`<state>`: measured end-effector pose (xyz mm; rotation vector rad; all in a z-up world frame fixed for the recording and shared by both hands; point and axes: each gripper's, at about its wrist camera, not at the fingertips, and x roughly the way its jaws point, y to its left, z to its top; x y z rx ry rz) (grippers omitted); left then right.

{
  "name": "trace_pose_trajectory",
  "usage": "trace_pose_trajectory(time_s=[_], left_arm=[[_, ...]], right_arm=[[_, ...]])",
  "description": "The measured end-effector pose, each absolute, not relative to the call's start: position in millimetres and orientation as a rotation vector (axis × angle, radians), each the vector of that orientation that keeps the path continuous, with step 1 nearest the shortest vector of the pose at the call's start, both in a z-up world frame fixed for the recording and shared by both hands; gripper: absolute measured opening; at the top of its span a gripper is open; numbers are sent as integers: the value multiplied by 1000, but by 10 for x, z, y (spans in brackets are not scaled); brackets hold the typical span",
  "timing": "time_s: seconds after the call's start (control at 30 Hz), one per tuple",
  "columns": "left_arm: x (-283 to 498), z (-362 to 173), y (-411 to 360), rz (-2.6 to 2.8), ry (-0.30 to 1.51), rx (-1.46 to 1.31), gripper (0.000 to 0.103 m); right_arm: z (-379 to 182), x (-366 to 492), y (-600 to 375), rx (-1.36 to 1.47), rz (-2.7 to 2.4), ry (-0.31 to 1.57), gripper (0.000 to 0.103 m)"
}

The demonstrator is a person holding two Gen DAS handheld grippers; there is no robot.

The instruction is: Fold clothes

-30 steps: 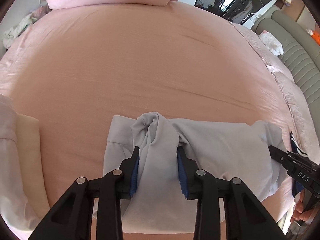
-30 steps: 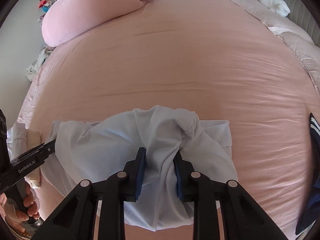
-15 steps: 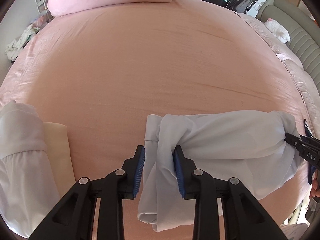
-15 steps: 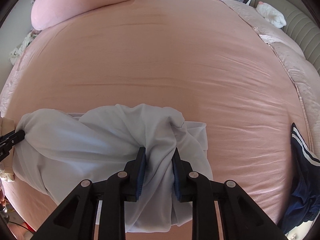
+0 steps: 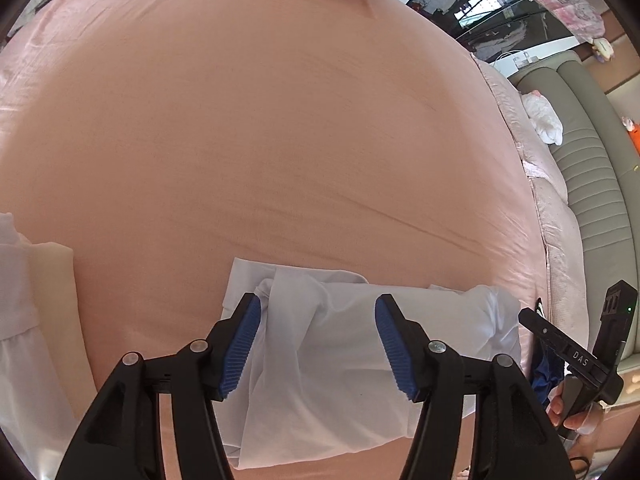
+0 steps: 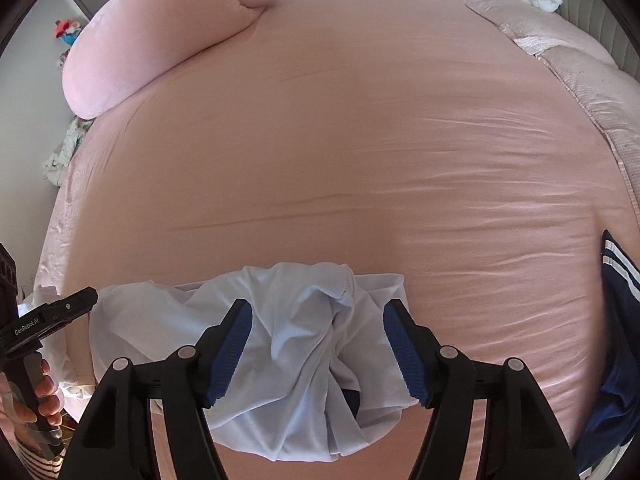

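Pale blue-white cotton lies bunched directly under both of my tools: the soft, thin garment (image 5: 352,344) sits at the near edge of the pink bed (image 5: 280,140), partly draped over that edge toward me. My left hand-held gripper (image 5: 316,344) has its blue-padded jaws opening, standing well apart with cloth lying loose between them; neither pad presses on it. My right hand-held gripper (image 6: 318,350) is doing likewise, jaws opening wide over a crumpled ridge of the same garment (image 6: 304,340), nothing pinched.

What my coming move turns on, as I judge it, is the garment's long axis. It runs side to side across both views, parallel to the bed's near edge, and each tool sits over one end of it: the left over the flatter, squared end, the right over the knotted, wrinkled end where a dark gap shows in the folds. So neither hand is nearer overall; each owns its own half. In the left view the other tool's black arm shows just past the garment's right end.

Beyond, a cream folded piece (image 5: 52,280) and a white ruffled item (image 5: 16,320) rest to the left, well apart from the cloth. A navy garment with white stripes (image 6: 620,320) lies off to the right. Farther back the sheet is bare up to a rolled pink duvet (image 6: 160,40).
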<state>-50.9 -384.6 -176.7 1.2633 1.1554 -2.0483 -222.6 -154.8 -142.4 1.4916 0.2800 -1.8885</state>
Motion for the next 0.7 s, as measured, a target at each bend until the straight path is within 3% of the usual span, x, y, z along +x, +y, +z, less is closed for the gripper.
trace_pose_trajectory(time_s=[0.23, 0.43, 0.47, 0.5, 0.53, 0.7], left_arm=[[-688, -1966, -3755, -1986, 1231, 1273, 57], [-851, -2007, -3656, -1994, 1178, 1271, 57], [-870, -2000, -3632, -1997, 1158, 1268, 57], [-886, -1990, -3606, -2002, 1138, 1260, 53], [-898, -1971, -3579, -2006, 1114, 1244, 40], [-919, -1771, -3474, -2000, 908, 1138, 10]], right_arm=[[-1697, -2391, -1731, 1594, -1854, 258, 68], [-1737, -2253, -1833, 1587, -1862, 252, 67], [-1743, -2220, -1846, 1570, -1863, 273, 58], [-1743, -2173, -1866, 1547, -1861, 299, 41], [-1736, -2122, -1884, 1519, -1866, 329, 39], [-1617, -1818, -1973, 1292, -1990, 627, 31]])
